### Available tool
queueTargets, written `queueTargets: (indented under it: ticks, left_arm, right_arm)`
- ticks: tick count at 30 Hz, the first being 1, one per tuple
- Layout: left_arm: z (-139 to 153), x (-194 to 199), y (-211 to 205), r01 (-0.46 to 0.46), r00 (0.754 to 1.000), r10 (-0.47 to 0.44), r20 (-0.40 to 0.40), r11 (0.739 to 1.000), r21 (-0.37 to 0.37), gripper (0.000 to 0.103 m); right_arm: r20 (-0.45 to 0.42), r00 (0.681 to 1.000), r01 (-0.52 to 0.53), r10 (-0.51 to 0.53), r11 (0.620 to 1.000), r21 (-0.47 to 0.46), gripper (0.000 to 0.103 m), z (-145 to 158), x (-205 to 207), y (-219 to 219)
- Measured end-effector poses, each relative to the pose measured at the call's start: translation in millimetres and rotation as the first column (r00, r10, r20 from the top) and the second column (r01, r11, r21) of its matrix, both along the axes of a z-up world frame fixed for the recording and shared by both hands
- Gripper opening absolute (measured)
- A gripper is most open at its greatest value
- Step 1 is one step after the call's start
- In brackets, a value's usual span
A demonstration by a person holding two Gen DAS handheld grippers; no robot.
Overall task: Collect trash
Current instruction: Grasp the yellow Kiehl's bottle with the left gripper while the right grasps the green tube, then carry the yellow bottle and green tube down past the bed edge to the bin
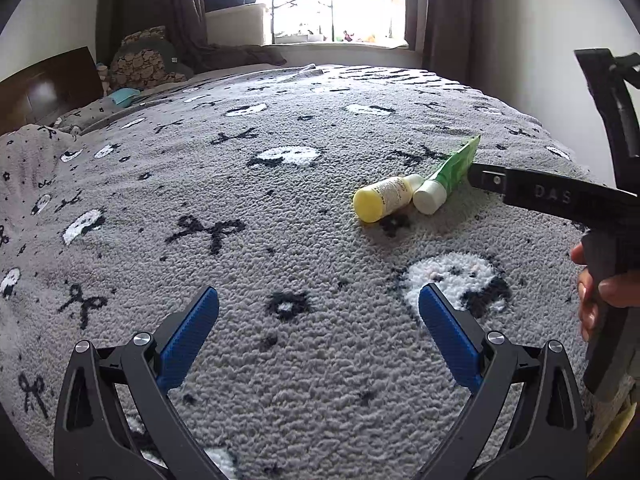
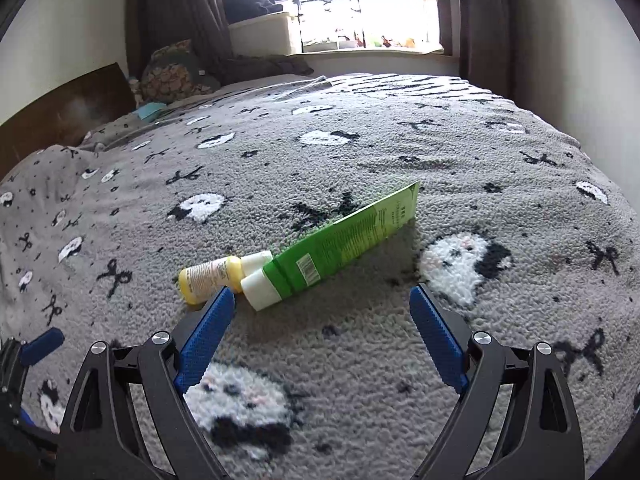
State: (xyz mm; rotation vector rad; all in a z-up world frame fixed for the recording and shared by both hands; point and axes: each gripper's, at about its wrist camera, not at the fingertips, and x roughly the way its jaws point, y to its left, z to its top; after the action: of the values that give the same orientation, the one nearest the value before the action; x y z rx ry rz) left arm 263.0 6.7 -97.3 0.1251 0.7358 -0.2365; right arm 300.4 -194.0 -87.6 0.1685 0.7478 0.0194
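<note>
On the bed lies a grey fleece blanket (image 2: 360,152) with black bows and white animal faces. Two pieces of trash rest on it, side by side and touching at their cap ends.

The first is a small yellow bottle (image 2: 208,278) on its side, with a pale label around its body. There is print on this label, but it is too small to read. Its white cap (image 2: 256,261) lies against the second thing, a green tube (image 2: 340,242) with a white cap (image 2: 262,292). The tube lies flat, and its crimped end points away toward the far side of the bed. On the tube a barcode is visible near the cap, and lines of small text run along the body. Some larger letters stand near the crimped end, but I cannot read them with certainty.

The right tool (image 2: 322,304) hovers just before the two things, its blue pads wide apart and nothing between them. In its view the left pad (image 2: 208,330) overlaps the bottom of the yellow bottle; whether it touches, I cannot tell.

The left tool (image 1: 319,304) is over bare blanket, well apart from the trash, with its pads also wide apart and empty. In the left view, the black body of the right tool carries the raised letters "DAS", and a hand (image 1: 600,292) grips its handle.
</note>
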Motion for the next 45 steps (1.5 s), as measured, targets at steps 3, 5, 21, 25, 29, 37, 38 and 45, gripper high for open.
queueTargets:
  ticks: [3, 5, 21, 25, 29, 37, 38, 45]
  left_arm:
    - [-5, 12, -4, 0.007, 1.0, -0.007, -0.007, 1.0, 0.001, 0.095]
    - [-7, 19, -8, 0.018, 1.0, -0.018, -0.006, 1.0, 0.008, 0.095]
    - [-15, 70, -56, 0.129, 0.992, -0.129, -0.008, 0.99, 0.065, 0.094]
    - [-19, 93, -76, 0.16, 0.987, -0.158, -0.03, 0.982, 0.097, 0.094]
    - [-29, 113, -85, 0.181, 0.981, -0.174, -0.082, 0.979, 0.09, 0.075]
    - [-35, 120, -90, 0.226, 0.968, -0.217, -0.123, 0.972, 0.067, 0.052]
    - [-35, 120, -90, 0.226, 0.968, -0.217, -0.123, 0.972, 0.065, 0.052]
    - [-37, 127, -91, 0.222, 0.968, -0.215, -0.128, 0.974, 0.046, 0.051]
  right_arm:
    - [-0.041, 0.998, 0.038, -0.037, 0.999, 0.039, 0.089, -13, 25, 0]
    - [-0.054, 0.997, 0.062, -0.058, 0.995, 0.075, 0.089, -19, 37, -1]
    - [-0.121, 0.991, 0.062, -0.057, 0.997, 0.035, 0.034, -34, 73, -16]
    - [-0.133, 0.99, 0.054, -0.048, 0.998, 0.044, 0.027, -30, 72, -30]
    - [-0.147, 0.988, 0.06, -0.052, 0.997, 0.055, 0.023, -25, 70, -50]
    - [-0.171, 0.984, 0.054, -0.039, 0.995, 0.08, 0.028, -28, 74, -62]
    - [-0.174, 0.984, 0.056, -0.041, 0.995, 0.082, 0.029, -30, 76, -61]
    - [-0.202, 0.977, 0.07, -0.062, 0.997, 0.034, 0.04, -49, 85, -52]
